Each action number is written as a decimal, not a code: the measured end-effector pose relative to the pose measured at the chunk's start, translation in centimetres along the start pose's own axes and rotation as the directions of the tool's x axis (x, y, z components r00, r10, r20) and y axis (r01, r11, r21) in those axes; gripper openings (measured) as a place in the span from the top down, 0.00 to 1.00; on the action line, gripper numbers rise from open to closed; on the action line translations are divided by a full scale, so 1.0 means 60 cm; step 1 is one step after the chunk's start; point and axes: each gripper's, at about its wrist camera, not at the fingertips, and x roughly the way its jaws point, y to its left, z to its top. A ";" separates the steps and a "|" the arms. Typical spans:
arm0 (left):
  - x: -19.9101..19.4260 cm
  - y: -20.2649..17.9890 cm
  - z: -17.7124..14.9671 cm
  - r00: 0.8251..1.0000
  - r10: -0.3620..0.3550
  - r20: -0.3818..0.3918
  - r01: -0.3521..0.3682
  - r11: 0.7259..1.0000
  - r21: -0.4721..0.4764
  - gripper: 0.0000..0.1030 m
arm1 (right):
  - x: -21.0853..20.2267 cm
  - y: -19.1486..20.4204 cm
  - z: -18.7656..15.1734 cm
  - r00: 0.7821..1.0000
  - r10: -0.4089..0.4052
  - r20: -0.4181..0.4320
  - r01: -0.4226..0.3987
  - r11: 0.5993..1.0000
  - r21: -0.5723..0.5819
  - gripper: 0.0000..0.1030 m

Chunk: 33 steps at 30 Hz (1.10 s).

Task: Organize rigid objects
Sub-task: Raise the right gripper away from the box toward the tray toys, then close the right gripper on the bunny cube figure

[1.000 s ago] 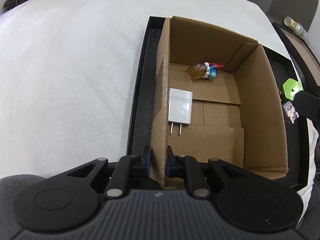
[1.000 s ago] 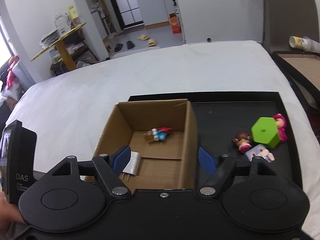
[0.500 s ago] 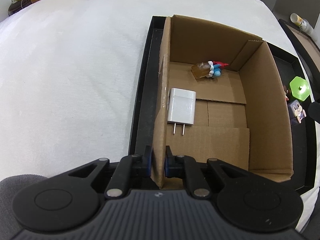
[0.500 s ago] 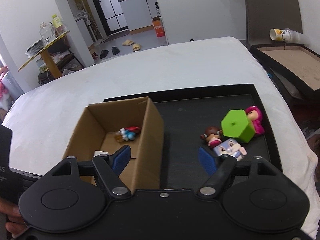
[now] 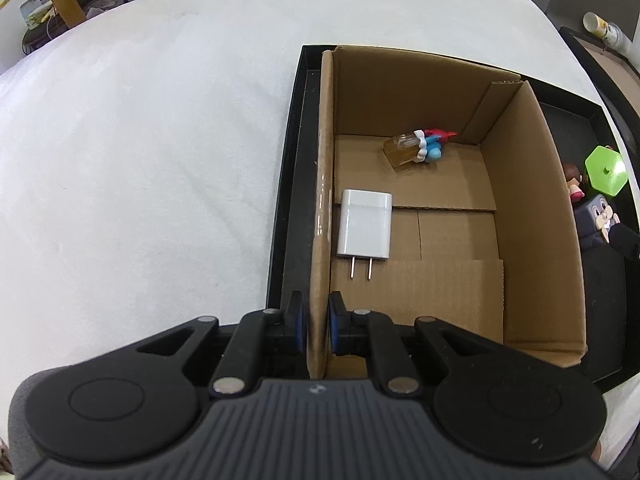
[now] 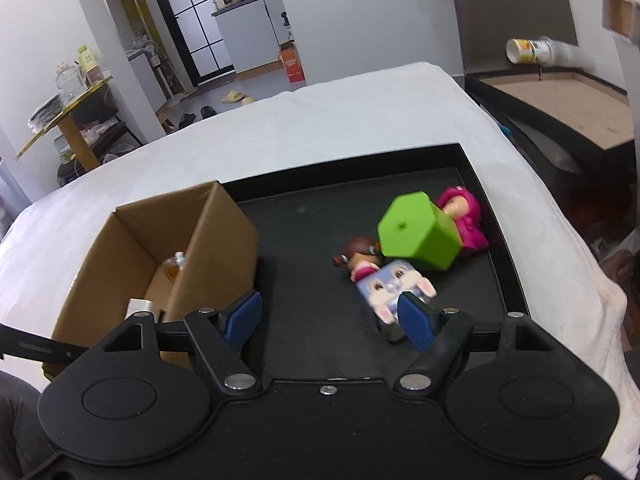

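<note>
Both claws tilt downward, left claw (image 5: 316, 330) pinching box wall (image 5: 320, 240).

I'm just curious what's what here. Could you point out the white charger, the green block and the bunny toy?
white charger (image 5: 365, 225), left wrist view, flat top face.
green block (image 6: 416, 236), right wrist view, side face.
bunny toy (image 6: 390, 285), right wrist view, its face.

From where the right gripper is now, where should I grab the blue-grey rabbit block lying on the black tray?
Take the blue-grey rabbit block across its two flat long sides, coming down from above and from the near side. It lies face up on the black tray, its near end already by the open right gripper. Its far end touches the brown-haired doll and green hexagonal block, so avoid that end.
</note>
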 end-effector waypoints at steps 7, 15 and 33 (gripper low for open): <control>-0.006 -0.016 0.001 0.999 0.039 0.026 -0.039 0.999 0.025 0.90 | 0.015 -0.032 -0.012 0.999 -0.047 -0.007 0.047 0.999 -0.002 0.28; -0.003 -0.018 0.003 0.999 0.049 0.021 -0.050 0.998 0.028 0.90 | 0.036 -0.051 -0.017 0.994 -0.105 0.007 0.105 0.994 -0.034 0.28; -0.007 0.009 0.009 1.000 -0.005 -0.001 0.005 0.997 -0.072 0.91 | 0.077 -0.044 -0.024 0.992 -0.125 0.017 0.126 0.989 -0.071 0.52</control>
